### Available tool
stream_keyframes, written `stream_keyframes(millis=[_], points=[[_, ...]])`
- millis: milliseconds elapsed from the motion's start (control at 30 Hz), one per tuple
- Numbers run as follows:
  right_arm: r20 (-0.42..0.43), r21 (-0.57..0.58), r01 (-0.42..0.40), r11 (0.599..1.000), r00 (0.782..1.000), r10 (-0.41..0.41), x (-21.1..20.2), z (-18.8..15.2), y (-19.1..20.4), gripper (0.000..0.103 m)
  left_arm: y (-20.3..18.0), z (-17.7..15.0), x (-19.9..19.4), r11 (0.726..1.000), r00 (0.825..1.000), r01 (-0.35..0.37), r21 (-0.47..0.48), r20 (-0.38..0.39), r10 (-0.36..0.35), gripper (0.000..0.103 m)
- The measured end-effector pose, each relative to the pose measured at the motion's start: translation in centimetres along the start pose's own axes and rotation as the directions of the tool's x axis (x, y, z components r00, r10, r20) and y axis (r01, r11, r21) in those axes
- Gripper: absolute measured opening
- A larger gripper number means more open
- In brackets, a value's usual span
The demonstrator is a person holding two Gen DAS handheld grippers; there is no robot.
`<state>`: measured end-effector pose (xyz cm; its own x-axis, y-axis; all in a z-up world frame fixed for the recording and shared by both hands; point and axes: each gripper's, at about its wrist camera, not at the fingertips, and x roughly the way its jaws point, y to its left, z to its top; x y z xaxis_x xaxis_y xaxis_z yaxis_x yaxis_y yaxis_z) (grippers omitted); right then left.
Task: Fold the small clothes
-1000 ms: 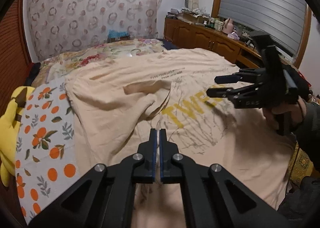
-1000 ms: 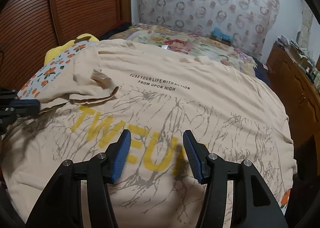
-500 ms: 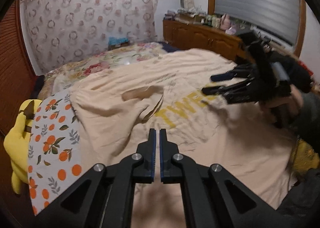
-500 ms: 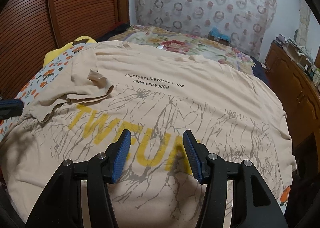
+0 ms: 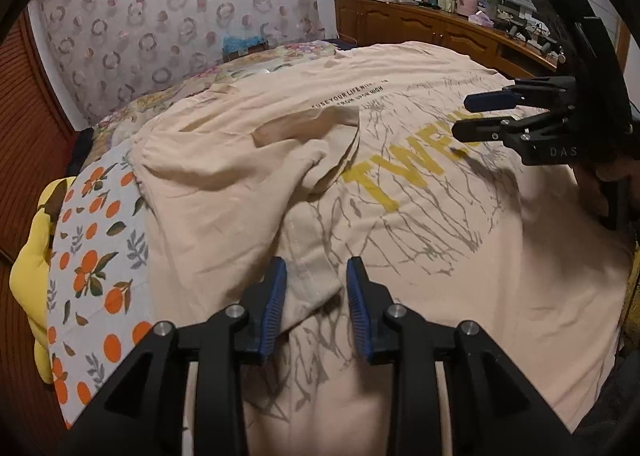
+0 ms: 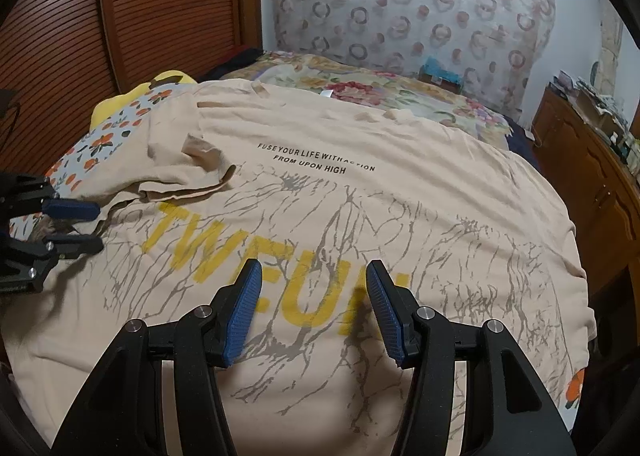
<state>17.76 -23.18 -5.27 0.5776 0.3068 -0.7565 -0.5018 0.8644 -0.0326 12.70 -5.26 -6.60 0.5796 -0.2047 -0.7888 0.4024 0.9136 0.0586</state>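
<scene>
A beige T-shirt [image 5: 420, 240] with yellow letters and grey crack print lies spread on the bed; it also shows in the right wrist view [image 6: 360, 192]. One sleeve [image 5: 280, 160] is folded over onto the chest, seen too in the right wrist view [image 6: 184, 172]. My left gripper [image 5: 316, 288] is open and empty, low over the shirt's side edge; it shows at the left in the right wrist view [image 6: 86, 228]. My right gripper [image 6: 314, 288] is open and empty above the lettering, and shows at the right in the left wrist view [image 5: 466, 116].
An orange-print sheet [image 5: 92, 256] and a yellow plush toy [image 5: 28, 280] lie left of the shirt. A floral bedspread [image 6: 380, 92] lies beyond it. A wooden headboard [image 6: 80, 28] and a wooden dresser [image 5: 432, 24] border the bed.
My left gripper has opened from shut and moved down closer to the shirt's edge. My right gripper stays open over the lettering.
</scene>
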Motion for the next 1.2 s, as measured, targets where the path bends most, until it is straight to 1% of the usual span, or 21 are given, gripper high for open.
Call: stream_keyframes(millis=[67,100,200,267,300,400,500,567,600,633,667,733,767,800,867,933,967,1133,1200], points=[[0.001,0.002,-0.001,1.000,1.000,0.001,0.0,0.0,0.0,0.055,0.1,-0.1,-0.1,1.000,1.000,0.030,-0.002,0.004,-0.030,0.011],[0.000,0.003,-0.001,1.000,1.000,0.001,0.0,0.0,0.1,0.055,0.1,-0.1,-0.2,1.000,1.000,0.025,0.000,0.006,-0.025,0.002],[0.000,0.000,0.001,1.000,1.000,-0.001,0.1,0.0,0.1,0.055,0.3,0.0,-1.1,0.999,0.999,0.039,-0.017,0.035,-0.038,0.000],[0.000,0.002,0.002,1.000,1.000,-0.002,0.0,0.0,0.0,0.055,0.2,0.0,-2.2,0.997,0.996,0.074,-0.026,0.051,-0.073,0.000],[0.001,0.004,0.002,1.000,1.000,-0.002,0.0,0.0,0.1,0.055,0.1,0.1,-2.8,0.996,0.995,0.080,-0.030,0.061,-0.078,0.000],[0.000,0.010,0.003,1.000,1.000,-0.003,0.1,-0.2,0.1,0.055,-0.5,0.1,-4.1,0.989,0.988,0.142,-0.039,0.067,-0.139,0.001],[0.000,0.015,0.003,1.000,1.000,-0.003,0.2,-0.2,0.0,0.055,-1.4,0.1,-5.2,0.987,0.982,0.163,-0.014,0.095,-0.161,0.001],[0.001,0.016,0.005,1.000,1.000,-0.005,0.1,-0.3,-0.1,0.055,-1.6,0.2,-5.7,0.981,0.976,0.191,-0.020,0.109,-0.188,0.001],[0.002,0.016,0.005,1.000,1.000,-0.005,0.1,-0.3,-0.1,0.055,-1.6,0.3,-5.8,0.982,0.976,0.190,-0.020,0.112,-0.186,0.003],[0.004,0.016,0.002,1.000,1.000,-0.002,0.0,-0.3,0.0,0.055,-1.7,0.3,-5.8,0.984,0.978,0.177,-0.020,0.113,-0.174,0.008],[0.007,0.018,-0.006,1.000,1.000,0.006,-0.1,-0.3,-0.1,0.055,-1.7,0.5,-5.7,0.987,0.981,0.161,-0.019,0.108,-0.158,0.011],[0.010,0.023,-0.012,1.000,1.000,0.012,-0.3,-0.4,-0.4,0.056,-1.6,0.7,-5.2,0.989,0.985,0.146,-0.022,0.092,-0.144,0.025],[0.014,0.027,-0.012,1.000,1.000,0.011,-0.5,-0.4,-0.8,0.057,-1.5,0.8,-5.0,0.992,0.989,0.125,-0.027,0.088,-0.122,0.028],[0.017,0.032,-0.014,0.999,1.000,0.013,-0.7,-0.5,-1.1,0.061,-1.3,0.7,-4.7,0.995,0.992,0.099,-0.031,0.085,-0.096,0.030],[0.022,0.042,-0.018,0.999,1.000,0.018,-1.1,-0.7,-1.8,0.062,-1.1,0.8,-4.3,0.997,0.994,0.069,-0.033,0.084,-0.066,0.032],[0.032,0.058,-0.016,0.998,0.999,0.014,-1.9,-1.0,-2.8,0.065,-0.8,0.9,-4.0,0.997,0.994,0.063,-0.043,0.091,-0.059,0.037],[0.035,0.063,-0.012,0.998,0.999,0.010,-2.2,-1.1,-3.3,0.065,-0.6,1.1,-3.7,0.997,0.994,0.060,-0.051,0.092,-0.055,0.038],[0.050,0.117,0.044,0.992,0.997,-0.050,-4.6,-2.3,-7.8,0.066,1.1,2.1,-1.3,0.997,0.998,0.012,-0.081,0.062,-0.007,0.039],[0.048,0.148,0.095,0.984,0.994,-0.103,-5.7,-2.9,-10.5,0.066,1.7,2.6,-0.3,0.996,0.999,0.006,-0.089,0.048,-0.002,0.039]])
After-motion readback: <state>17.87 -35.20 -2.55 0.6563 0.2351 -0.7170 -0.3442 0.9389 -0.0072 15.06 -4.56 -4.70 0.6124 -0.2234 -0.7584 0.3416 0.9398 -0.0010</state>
